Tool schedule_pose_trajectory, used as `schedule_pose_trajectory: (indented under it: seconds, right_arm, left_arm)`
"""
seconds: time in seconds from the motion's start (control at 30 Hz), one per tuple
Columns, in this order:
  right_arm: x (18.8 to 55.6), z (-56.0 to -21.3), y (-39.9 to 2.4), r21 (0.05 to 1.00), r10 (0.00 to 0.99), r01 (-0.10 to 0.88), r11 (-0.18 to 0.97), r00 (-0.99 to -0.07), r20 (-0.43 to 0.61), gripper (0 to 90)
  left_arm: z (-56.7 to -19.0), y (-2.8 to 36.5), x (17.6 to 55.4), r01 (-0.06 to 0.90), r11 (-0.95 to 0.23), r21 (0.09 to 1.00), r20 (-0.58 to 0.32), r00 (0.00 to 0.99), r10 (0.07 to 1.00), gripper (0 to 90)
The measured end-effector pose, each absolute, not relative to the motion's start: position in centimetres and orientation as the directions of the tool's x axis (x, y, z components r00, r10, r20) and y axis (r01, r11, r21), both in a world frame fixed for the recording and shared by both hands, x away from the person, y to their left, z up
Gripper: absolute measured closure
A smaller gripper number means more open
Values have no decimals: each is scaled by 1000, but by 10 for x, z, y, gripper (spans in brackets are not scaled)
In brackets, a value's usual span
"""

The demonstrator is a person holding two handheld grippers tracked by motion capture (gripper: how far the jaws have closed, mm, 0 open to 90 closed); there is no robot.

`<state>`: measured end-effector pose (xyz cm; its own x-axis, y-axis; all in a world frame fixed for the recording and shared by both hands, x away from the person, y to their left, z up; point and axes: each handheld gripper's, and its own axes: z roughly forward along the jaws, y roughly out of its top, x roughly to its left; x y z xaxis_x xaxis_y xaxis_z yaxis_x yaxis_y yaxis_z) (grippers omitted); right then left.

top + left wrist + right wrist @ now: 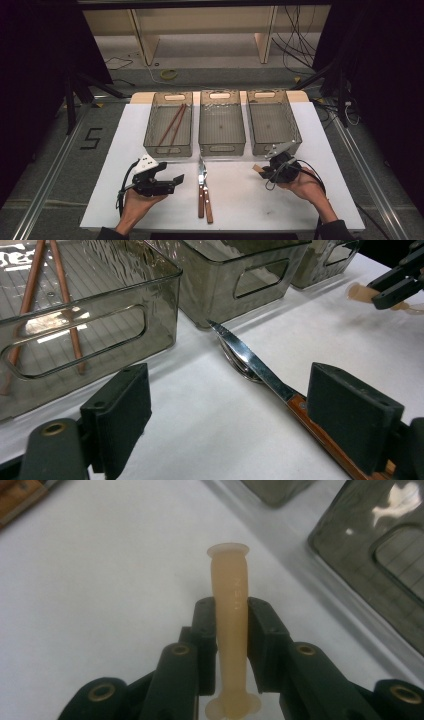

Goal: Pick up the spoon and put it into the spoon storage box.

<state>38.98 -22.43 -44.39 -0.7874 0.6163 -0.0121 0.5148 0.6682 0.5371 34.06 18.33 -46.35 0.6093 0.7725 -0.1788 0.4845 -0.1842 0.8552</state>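
My right gripper (232,615) is shut on a slim tan plastic piece (230,575) with flared ends, gripped around its middle above the white table. In the high view that gripper (263,171) sits at the front right, the tan piece (256,168) poking out to the left. My left gripper (172,184) rests at the front left, open, nothing between its pads (120,410). A steel knife (255,367) with a wooden handle lies over a spoon (235,362) just ahead of it. In the high view the knife (201,175) lies at the table's front centre.
Three smoky clear bins stand in a row at the back: the left bin (150,142) holds two reddish chopsticks (172,125); the middle bin (221,147) and right bin (295,135) look bare. The right gripper (400,282) appears far off in the left gripper view.
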Motion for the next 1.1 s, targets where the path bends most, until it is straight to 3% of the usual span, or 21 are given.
schedule_pose_trajectory:
  seconds: [0.4, 1.1]
  right_arm:
    - [397, -417, -226, 683, 653, 484, 547, -757, 12, 759]
    - [434, -389, -188, 739, 677, 446, 505, -736, -18, 758]
  left_arm:
    - [-464, 182, 340, 468, -190, 863, -169, 621, 765, 167]
    - [-464, 181, 339, 455, -184, 871, -164, 624, 764, 166]
